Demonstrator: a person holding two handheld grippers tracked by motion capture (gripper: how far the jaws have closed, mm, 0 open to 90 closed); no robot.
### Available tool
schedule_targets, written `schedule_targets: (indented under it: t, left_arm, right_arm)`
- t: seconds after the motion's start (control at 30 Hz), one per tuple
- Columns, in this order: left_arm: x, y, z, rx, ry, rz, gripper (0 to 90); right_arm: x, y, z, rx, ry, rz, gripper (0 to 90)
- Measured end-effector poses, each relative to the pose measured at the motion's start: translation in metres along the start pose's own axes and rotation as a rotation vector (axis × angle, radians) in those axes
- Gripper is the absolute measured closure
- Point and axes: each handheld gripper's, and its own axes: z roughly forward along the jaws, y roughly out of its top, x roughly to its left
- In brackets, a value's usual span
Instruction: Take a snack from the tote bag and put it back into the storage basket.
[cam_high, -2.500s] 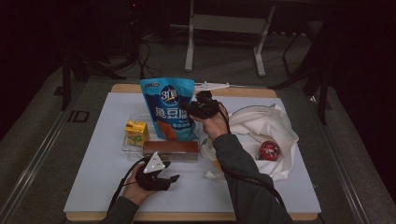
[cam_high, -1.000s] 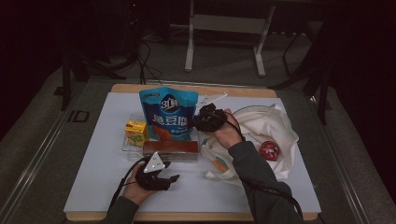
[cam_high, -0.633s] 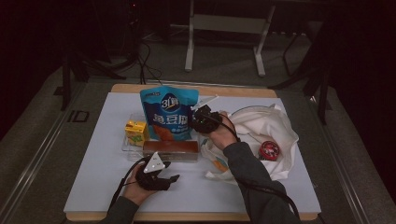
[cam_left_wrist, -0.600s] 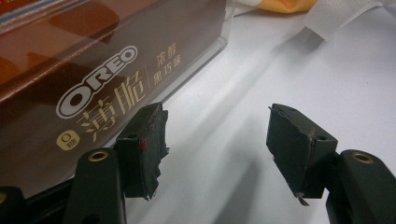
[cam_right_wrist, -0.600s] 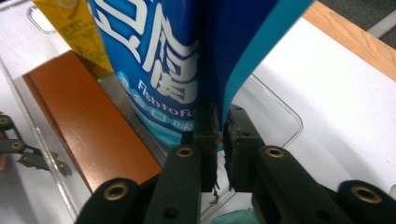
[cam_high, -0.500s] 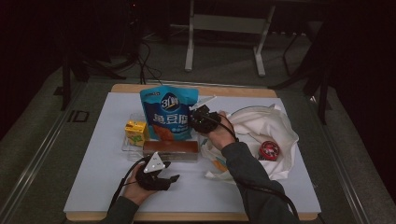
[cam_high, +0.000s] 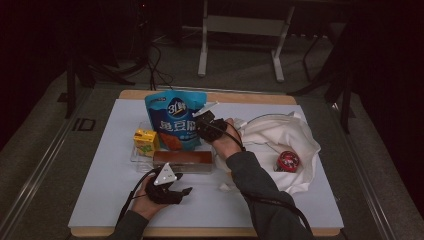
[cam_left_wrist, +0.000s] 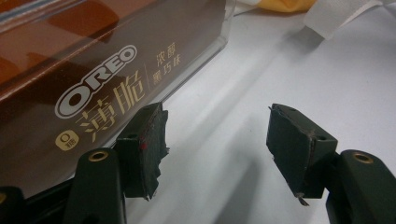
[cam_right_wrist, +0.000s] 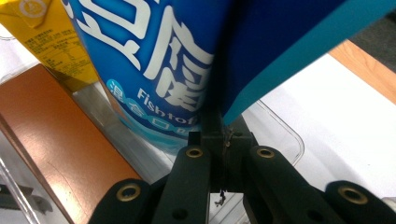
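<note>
The left tool (cam_high: 167, 187) rests low near the counter's front edge, its jaws standing apart with nothing between them. The right tool (cam_high: 202, 122) reaches toward the counter's far edge, forearm stretched out, jaws just pinched together.

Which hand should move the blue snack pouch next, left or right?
Right. The right hand-held gripper is already shut on the edge of the blue snack pouch, which stands in the clear tray. The left hand-held gripper sits open on the table near the Oreo box, holding nothing.
</note>
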Motion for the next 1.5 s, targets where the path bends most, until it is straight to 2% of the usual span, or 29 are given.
schedule_targets:
  t: [0.1, 0.23, 0.3, 0.4, 0.5, 0.57, 0.73, 0.97, 1.27, 1.4, 1.5]
  left_arm:
    - [0.000, 0.000, 0.000, 0.001, 0.000, 0.002, 37.5]
    - [0.000, 0.000, 0.000, 0.002, 0.001, 0.002, 37.5]
    - [0.000, 0.000, 0.000, 0.001, 0.002, 0.003, 37.5]
    - [0.000, 0.000, 0.000, 0.001, 0.004, 0.004, 37.5]
    - [0.000, 0.000, 0.000, 0.002, 0.003, 0.003, 37.5]
    - [0.000, 0.000, 0.000, 0.001, 0.003, 0.003, 37.5]
    - [-0.001, 0.000, 0.000, 0.000, 0.002, 0.006, 37.5]
    - [0.000, 0.000, 0.000, 0.001, 0.001, 0.003, 37.5]
    - [0.000, 0.000, 0.000, 0.003, 0.001, 0.002, 37.5]
    - [0.000, 0.000, 0.000, 0.001, 0.000, 0.003, 37.5]
    - [0.000, 0.000, 0.000, 0.003, 0.000, 0.004, 37.5]
  right_arm:
    - [0.001, 0.001, 0.000, 0.009, -0.005, 0.005, 90.0]
    - [0.004, 0.000, -0.002, 0.012, 0.017, -0.002, 90.0]
    - [0.007, -0.001, -0.004, 0.018, 0.048, -0.022, 90.0]
    - [0.009, -0.002, -0.004, 0.016, 0.044, -0.027, 90.0]
    - [0.007, -0.002, -0.004, 0.011, 0.054, -0.011, 90.0]
    - [0.006, -0.004, -0.004, 0.008, 0.028, 0.007, 90.0]
    - [0.002, -0.011, -0.006, -0.014, 0.012, 0.031, 90.0]
    - [-0.001, -0.016, -0.010, -0.017, 0.020, 0.053, 90.0]
    - [0.013, -0.002, -0.004, -0.010, 0.029, 0.036, 90.0]
    - [0.017, 0.007, 0.001, 0.004, 0.007, 0.022, 90.0]
    - [0.016, 0.011, 0.005, 0.005, -0.001, 0.033, 90.0]
